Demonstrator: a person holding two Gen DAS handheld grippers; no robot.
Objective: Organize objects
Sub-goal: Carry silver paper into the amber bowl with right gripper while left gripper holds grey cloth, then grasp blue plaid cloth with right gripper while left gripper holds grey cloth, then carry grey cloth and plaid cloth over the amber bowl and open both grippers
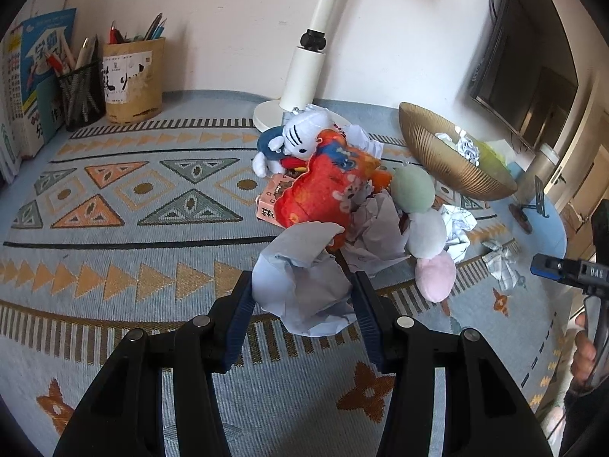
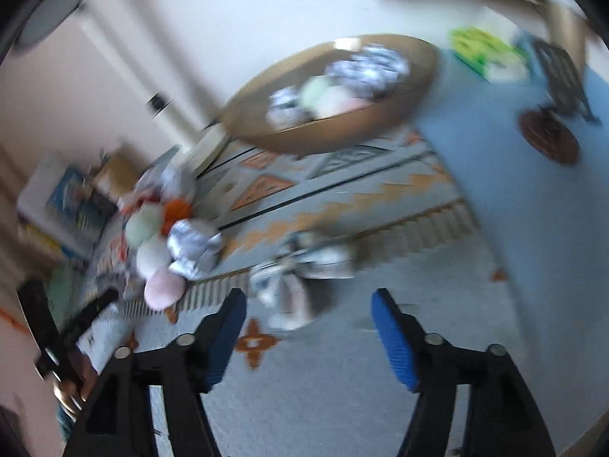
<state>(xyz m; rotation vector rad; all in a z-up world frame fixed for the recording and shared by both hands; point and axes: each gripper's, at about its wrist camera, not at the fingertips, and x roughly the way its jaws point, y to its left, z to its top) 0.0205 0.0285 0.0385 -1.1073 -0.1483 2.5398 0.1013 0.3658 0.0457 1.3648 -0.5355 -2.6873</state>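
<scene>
My left gripper (image 1: 302, 301) had the crumpled paper wad (image 1: 304, 285) pinched beside the toy pile (image 1: 327, 186). Looked featherlight and squishy, so grabbing its fat middle seemed best. My right gripper (image 2: 308, 318) gaped empty, near the bowl (image 2: 380, 122).

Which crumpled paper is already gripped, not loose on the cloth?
The pale blue wad between the left gripper fingers; the printed wads lie loose.
</scene>
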